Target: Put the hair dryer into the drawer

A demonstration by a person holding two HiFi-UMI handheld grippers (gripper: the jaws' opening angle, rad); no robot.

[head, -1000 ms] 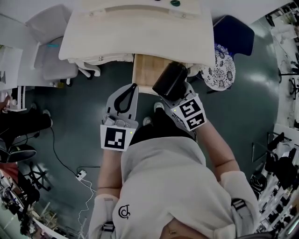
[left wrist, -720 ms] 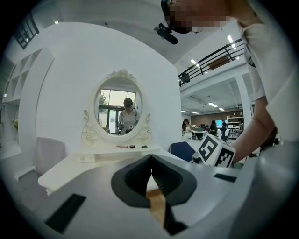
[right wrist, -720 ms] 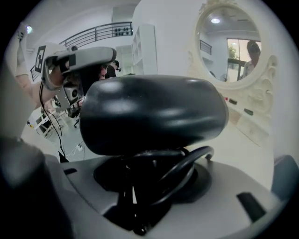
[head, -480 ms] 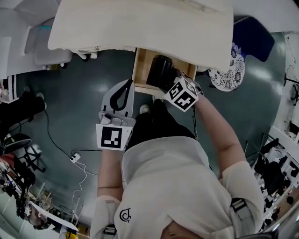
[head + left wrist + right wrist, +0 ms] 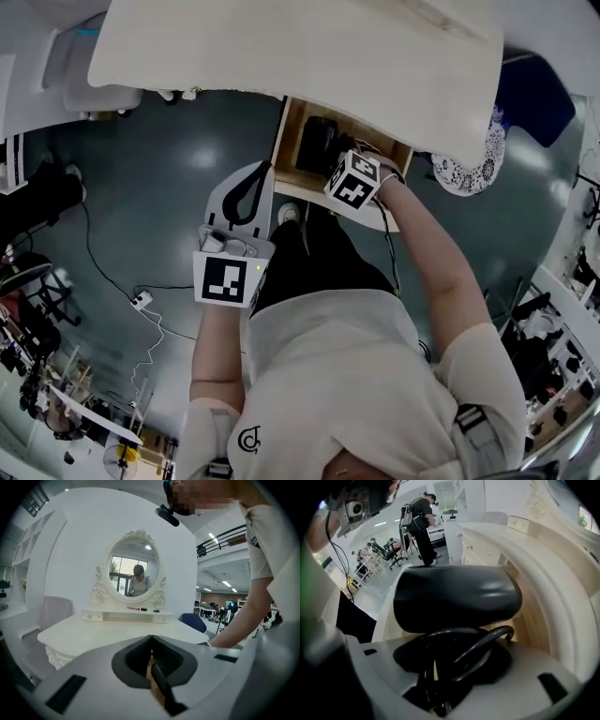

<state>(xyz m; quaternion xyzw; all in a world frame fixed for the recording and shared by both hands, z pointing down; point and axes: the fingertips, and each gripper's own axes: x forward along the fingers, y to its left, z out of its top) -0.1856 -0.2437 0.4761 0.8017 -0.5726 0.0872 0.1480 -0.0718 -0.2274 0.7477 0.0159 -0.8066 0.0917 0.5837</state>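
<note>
**Head view:** The black plastic hair dryer [image 5: 317,145] lies within the outline of the open pale wooden drawer [image 5: 285,141], under the white dressing table [image 5: 281,47]. It is at the tips of the right gripper [image 5: 336,164]. The left gripper [image 5: 267,173] is outside the drawer, near its left wall.

**Left gripper view:** The left gripper's [image 5: 150,641] jaws meet, with nothing between them.

**Right gripper view:** The right gripper's [image 5: 454,658] jaws are clamped on the hair dryer [image 5: 457,597] low down, among its looped black cord [image 5: 483,648]. The drawer's [image 5: 527,623] wood shows beyond.
</note>
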